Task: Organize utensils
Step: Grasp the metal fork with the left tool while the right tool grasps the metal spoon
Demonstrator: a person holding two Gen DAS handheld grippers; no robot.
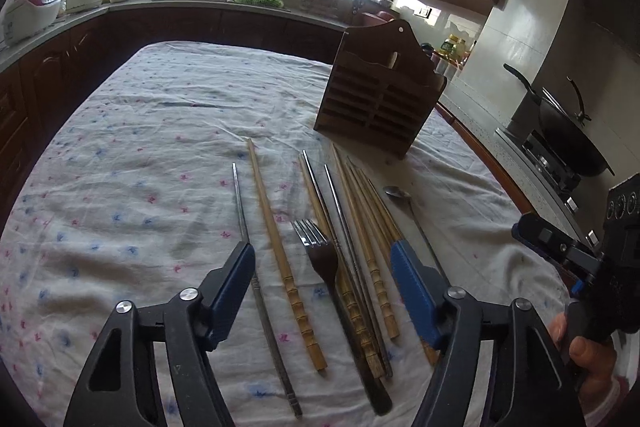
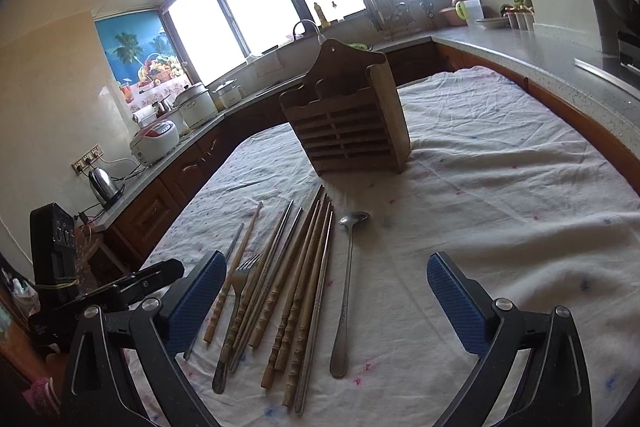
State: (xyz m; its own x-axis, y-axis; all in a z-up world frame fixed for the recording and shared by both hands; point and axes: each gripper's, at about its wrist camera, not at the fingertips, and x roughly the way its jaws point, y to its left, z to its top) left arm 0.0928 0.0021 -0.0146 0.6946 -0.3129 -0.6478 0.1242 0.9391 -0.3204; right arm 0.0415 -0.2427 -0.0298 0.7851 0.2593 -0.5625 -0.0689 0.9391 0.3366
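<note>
Both claws hang above the utensils on the floral cloth (image 1: 120, 131): the left gripper (image 1: 324, 273) stands partly spread over the fork (image 1: 320, 255) and chopsticks (image 2: 296, 291) (gripping nothing), the right gripper (image 2: 326, 287) wide around the spoon (image 2: 348, 279). The wooden holder (image 2: 348, 119) stands farther back.

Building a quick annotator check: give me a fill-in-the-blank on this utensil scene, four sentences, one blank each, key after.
1. The wooden holder stands ____ on the tablecloth.
2. The only spoon lies on the ____ edge of the utensil row in the right wrist view.
3. The fork has its tines pointing ____ the holder.
4. Both the left tongs and the right tongs are ____, holding nothing.

Missing words: upright; right; toward; open
</note>
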